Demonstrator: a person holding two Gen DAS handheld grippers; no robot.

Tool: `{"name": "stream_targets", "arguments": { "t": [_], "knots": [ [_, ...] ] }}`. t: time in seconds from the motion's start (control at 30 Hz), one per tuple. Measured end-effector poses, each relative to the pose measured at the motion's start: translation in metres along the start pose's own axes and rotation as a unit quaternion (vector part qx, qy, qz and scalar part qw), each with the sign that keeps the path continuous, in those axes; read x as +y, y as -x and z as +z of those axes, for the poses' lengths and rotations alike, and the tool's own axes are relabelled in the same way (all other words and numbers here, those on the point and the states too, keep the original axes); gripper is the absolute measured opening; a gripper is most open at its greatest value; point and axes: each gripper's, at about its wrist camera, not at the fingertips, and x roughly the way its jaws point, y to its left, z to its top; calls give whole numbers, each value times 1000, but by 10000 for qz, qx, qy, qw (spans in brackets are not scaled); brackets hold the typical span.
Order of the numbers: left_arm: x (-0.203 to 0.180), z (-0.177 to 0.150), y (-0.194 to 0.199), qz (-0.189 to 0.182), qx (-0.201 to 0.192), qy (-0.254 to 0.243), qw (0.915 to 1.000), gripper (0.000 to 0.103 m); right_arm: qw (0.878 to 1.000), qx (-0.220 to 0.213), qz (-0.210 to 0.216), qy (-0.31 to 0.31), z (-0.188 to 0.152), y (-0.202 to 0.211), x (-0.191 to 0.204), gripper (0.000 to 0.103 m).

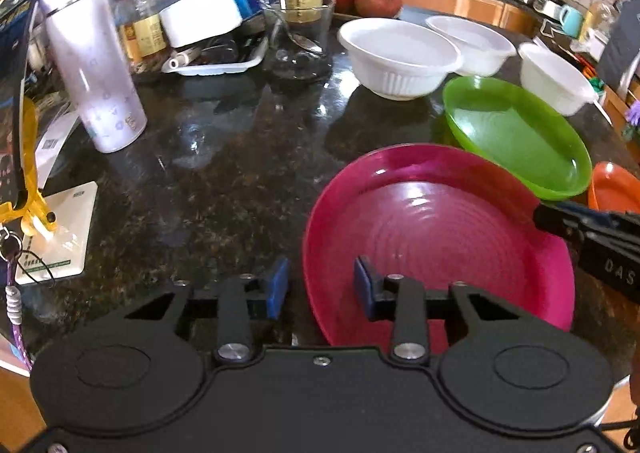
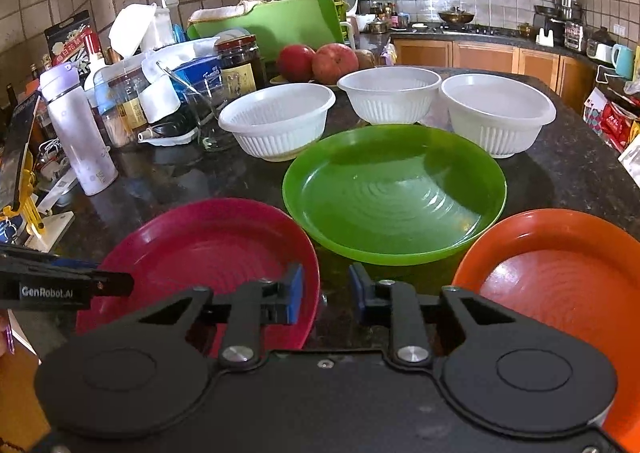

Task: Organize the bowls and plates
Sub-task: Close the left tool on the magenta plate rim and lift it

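Plates: three lie on the dark counter (image 2: 560,173), magenta plate (image 2: 200,253), green plate (image 2: 394,189) and orange plate (image 2: 560,285), the last cut off. Both the left gripper (image 1: 322,289) and right gripper (image 2: 326,293) hover spread, empty. Three white bowls (image 2: 276,121) sit behind.

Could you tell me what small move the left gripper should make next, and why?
Probably ease the left gripper forward and shut it on the near left rim of the pink plate. It is open, one finger is already over the plate and the other outside the rim, so the edge lies roughly between them. The green plate behind looks like a sensible place to stack it.
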Motion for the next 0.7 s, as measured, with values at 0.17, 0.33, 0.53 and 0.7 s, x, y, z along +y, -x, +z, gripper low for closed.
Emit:
{"name": "stream_targets", "arguments": {
  "t": [0.17, 0.33, 0.53, 0.7],
  "knots": [
    [3, 2, 0, 0, 46, 122, 9999, 39, 9999, 92, 57, 3, -2, -4, 0, 18],
    [6, 2, 0, 69, 74, 176, 9998, 31, 9998, 153, 83, -20, -5, -5, 1, 16],
    [6, -2, 3, -12, 71, 112, 9999, 27, 9999, 148, 39, -30, -6, -4, 5, 11],
    [3, -5, 5, -97, 36, 5, 9999, 21, 9999, 142, -25, -69, -7, -2, 6, 11]
  ]
}}
